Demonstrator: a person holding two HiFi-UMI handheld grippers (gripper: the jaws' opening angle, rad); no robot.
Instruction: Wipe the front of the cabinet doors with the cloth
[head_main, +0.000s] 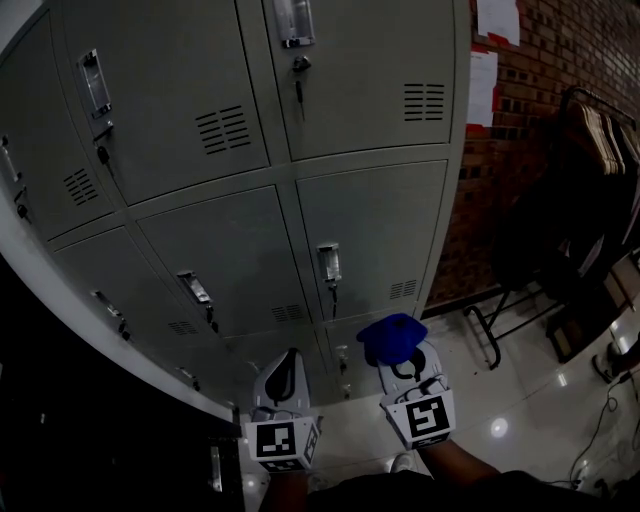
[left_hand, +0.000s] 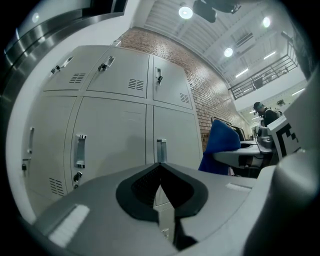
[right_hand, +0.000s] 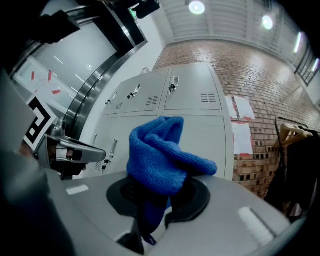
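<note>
Blue cloth (right_hand: 160, 155) bunches up out of the right gripper (right_hand: 152, 200), whose jaws are clamped on its lower folds — the wad stands past the tips, apart from the grey locker doors (head_main: 380, 215) ahead. Left gripper (left_hand: 160, 187), just beside it, has its jaws pressed together on nothing, pointed at the same doors.
</note>
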